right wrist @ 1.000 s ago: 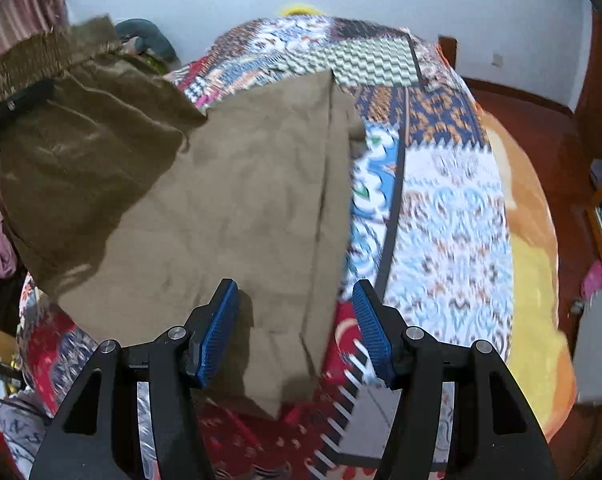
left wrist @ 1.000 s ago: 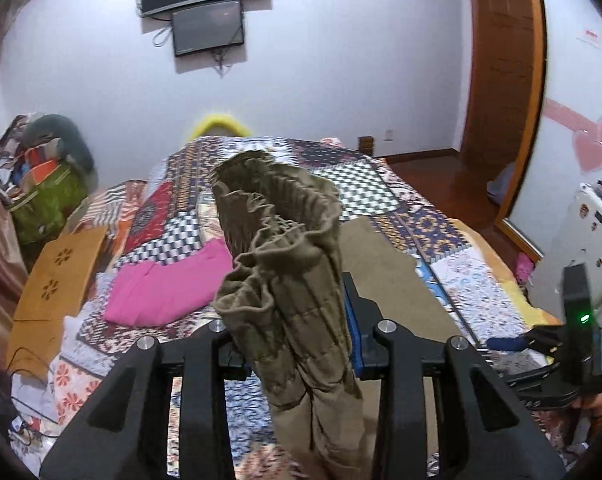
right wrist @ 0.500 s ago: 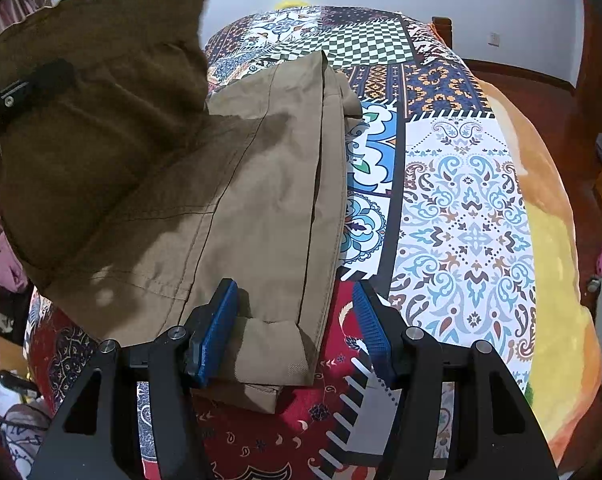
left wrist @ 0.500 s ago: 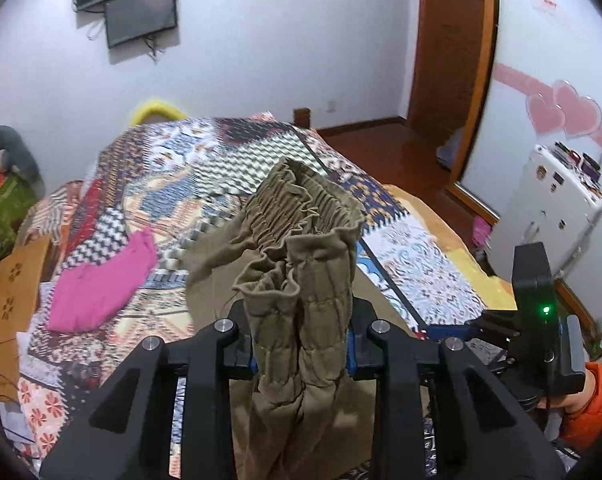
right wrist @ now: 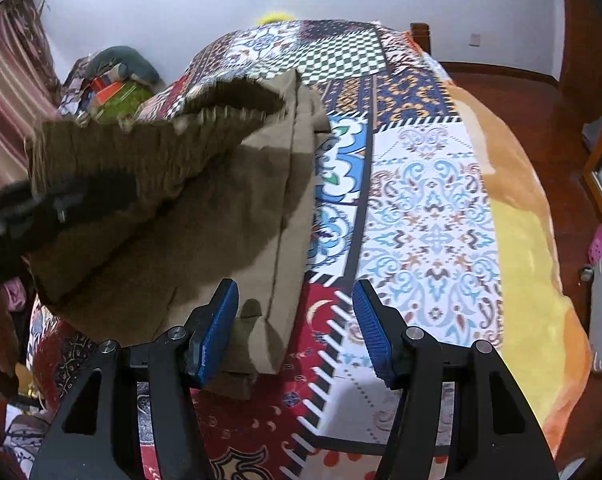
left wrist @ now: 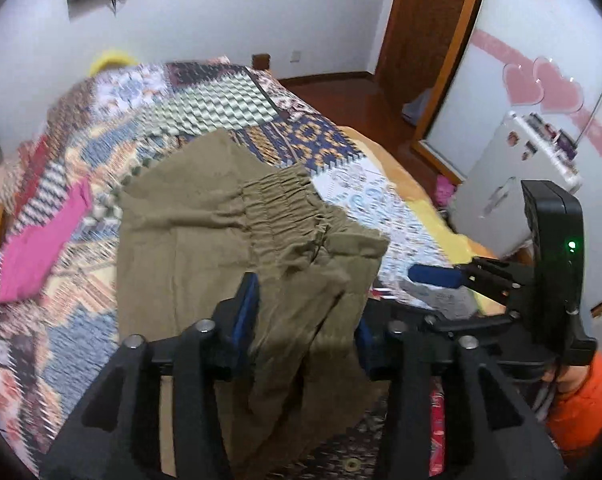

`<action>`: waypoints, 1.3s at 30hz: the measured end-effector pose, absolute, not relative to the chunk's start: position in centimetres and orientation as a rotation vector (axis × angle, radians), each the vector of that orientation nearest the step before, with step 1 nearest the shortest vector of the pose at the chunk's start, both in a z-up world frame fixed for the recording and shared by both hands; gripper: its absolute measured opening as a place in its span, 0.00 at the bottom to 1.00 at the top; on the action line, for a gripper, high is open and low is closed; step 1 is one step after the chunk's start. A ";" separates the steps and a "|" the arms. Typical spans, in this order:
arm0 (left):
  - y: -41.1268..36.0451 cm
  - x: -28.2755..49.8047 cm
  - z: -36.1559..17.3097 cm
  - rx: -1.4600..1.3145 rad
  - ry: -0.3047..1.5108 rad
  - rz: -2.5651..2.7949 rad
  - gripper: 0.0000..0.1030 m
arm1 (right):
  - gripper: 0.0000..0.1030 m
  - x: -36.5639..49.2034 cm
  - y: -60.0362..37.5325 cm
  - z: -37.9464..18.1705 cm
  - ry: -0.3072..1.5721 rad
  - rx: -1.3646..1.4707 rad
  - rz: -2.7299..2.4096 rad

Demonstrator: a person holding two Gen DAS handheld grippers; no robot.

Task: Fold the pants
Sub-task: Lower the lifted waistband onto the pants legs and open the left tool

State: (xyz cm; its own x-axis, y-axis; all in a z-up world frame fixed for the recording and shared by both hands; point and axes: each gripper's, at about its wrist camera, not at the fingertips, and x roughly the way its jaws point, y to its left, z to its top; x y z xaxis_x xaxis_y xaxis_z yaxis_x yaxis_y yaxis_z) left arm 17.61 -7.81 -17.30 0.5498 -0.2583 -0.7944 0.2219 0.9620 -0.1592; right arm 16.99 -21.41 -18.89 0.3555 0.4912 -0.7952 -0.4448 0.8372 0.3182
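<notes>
The left gripper (left wrist: 305, 320) has its blue-padded fingers (left wrist: 247, 308) spread, with a bunch of the olive-brown cotton pants (left wrist: 205, 240) lying between them; whether the pads still pinch the cloth cannot be told, since fabric covers most of the right pad. From there the gathered elastic waistband (left wrist: 285, 204) fans away toward the far side, draped over the flat leg portion of the pants on the patchwork bed quilt (left wrist: 205, 96). The right gripper (right wrist: 295, 328) has its blue ribbed fingers (right wrist: 217, 332) released, wide apart and holding nothing, hovering just above the near right edge of the pants (right wrist: 229, 240); the left pad sits over the cloth, the right pad over bare quilt (right wrist: 433, 208). In the right wrist view the waistband (right wrist: 153, 148) is lifted on the left, casting a shadow on the legs below. A bright pink garment (left wrist: 41, 252) lies on the quilt to the left of the pants, apart from them. A white cabinet (left wrist: 513, 176) stands at the right beyond the bed
</notes>
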 end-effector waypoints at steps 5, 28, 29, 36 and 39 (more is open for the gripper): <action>-8.1 17.1 -17.2 -0.065 0.967 -0.315 0.49 | 0.54 16.8 -23.0 -17.5 1.006 0.069 0.568; 2.0 14.8 -19.0 -0.069 0.996 -0.105 0.61 | 0.54 17.0 -17.6 -14.8 0.914 0.012 0.682; 2.0 14.5 -19.7 -0.074 1.007 -0.109 0.61 | 0.54 17.0 -17.3 -15.4 0.931 0.005 0.681; 2.3 13.4 -22.0 -0.153 1.031 -0.136 0.65 | 0.54 16.2 -17.9 -18.2 1.014 0.018 0.662; 2.7 13.9 -21.8 -0.181 1.041 -0.145 0.65 | 0.54 16.1 -18.1 -18.1 1.011 0.025 0.656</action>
State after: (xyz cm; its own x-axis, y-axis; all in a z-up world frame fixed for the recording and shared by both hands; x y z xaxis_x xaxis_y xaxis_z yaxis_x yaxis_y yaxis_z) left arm 13.89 2.69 -21.75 0.4979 -0.2043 -0.8429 0.0334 0.9757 -0.2168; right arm 16.07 -18.09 -18.08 0.3575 0.5190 -0.7765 -0.4970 0.8096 0.3123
